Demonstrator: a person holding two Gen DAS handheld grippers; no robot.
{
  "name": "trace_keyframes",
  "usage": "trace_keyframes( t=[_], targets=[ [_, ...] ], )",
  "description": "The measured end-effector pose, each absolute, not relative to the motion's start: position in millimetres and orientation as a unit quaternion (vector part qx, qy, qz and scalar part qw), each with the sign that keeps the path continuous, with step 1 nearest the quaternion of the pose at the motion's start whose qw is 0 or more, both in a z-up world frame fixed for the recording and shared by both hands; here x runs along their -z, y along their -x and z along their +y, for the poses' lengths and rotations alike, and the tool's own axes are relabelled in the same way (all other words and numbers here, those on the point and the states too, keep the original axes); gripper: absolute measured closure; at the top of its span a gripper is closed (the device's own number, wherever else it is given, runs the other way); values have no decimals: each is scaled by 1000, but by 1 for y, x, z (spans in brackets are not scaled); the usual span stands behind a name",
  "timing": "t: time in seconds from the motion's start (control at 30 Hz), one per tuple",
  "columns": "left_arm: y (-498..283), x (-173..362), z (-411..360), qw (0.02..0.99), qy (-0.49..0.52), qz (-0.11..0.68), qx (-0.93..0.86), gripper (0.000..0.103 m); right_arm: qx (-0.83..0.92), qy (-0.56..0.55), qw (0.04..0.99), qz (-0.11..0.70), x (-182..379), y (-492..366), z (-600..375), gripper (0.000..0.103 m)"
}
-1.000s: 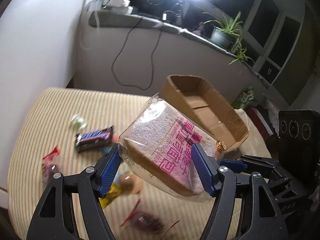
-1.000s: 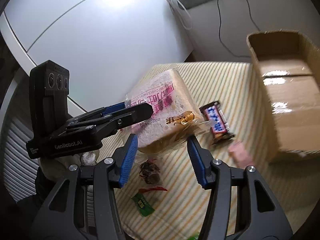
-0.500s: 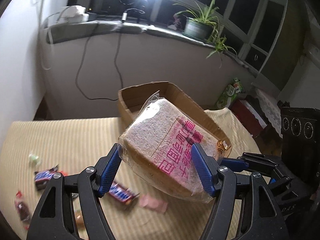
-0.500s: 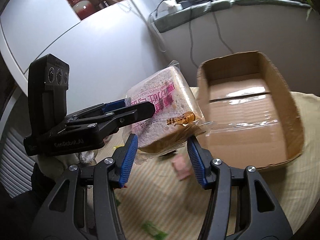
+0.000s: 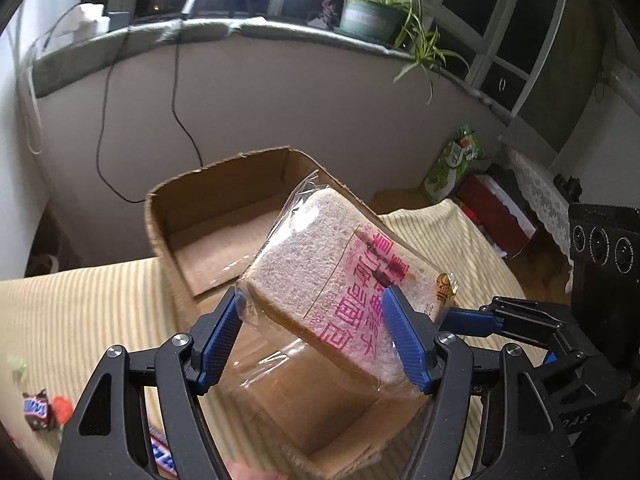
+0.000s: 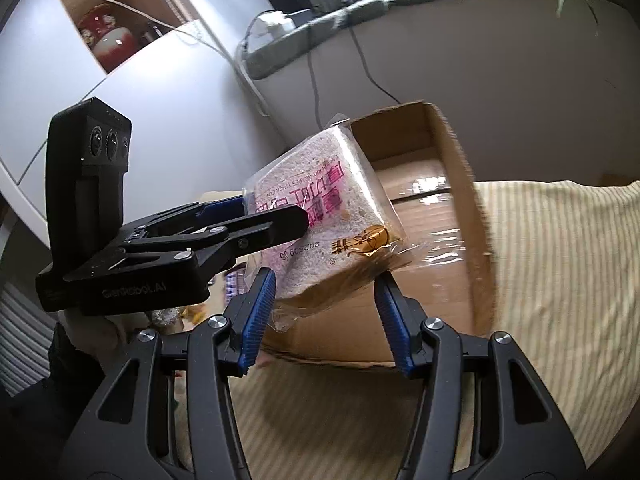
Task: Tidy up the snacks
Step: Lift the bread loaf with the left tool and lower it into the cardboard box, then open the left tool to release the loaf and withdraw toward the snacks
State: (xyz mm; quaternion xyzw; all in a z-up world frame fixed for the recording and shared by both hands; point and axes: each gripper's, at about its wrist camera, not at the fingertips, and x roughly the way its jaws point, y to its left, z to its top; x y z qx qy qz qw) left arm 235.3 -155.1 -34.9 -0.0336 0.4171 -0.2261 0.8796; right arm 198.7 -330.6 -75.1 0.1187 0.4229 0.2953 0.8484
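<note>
Above the open cardboard box (image 5: 224, 216), a bagged loaf of sliced bread (image 5: 340, 280) is held aloft, tilted, with one corner of its clear wrapper pointing up. It is clamped across its width by the left tongs (image 5: 316, 340), whose blue pads are pressed into the wrapper on both sides. From the right wrist view the same bread (image 6: 320, 200) is seen gripped by those left tongs (image 6: 276, 216), while the right tongs (image 6: 324, 316) are held wide just under the loaf's lower corner; nothing is squeezed between them, though the loose wrapper tail is brushed by one pad.

No snack can be seen in the visible part of the box, only a taped cardboard floor, so the sorting is judged to be at an early stage. The bread is poised over the box mouth and is not yet lowered in. Still to be gathered on the striped bench (image 5: 80, 312) are a chocolate bar (image 5: 38, 410), a small red sweet (image 5: 62, 408) touching it and a second bar (image 5: 162, 454) at the lower edge.
</note>
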Motion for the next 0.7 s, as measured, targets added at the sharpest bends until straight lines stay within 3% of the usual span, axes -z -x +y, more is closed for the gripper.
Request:
trace_keyframes(
  t=[0.7],
  targets=[
    [-242, 38, -160, 885, -5, 423, 196, 34, -246, -110, 868, 417, 74, -203, -354, 48]
  ],
)
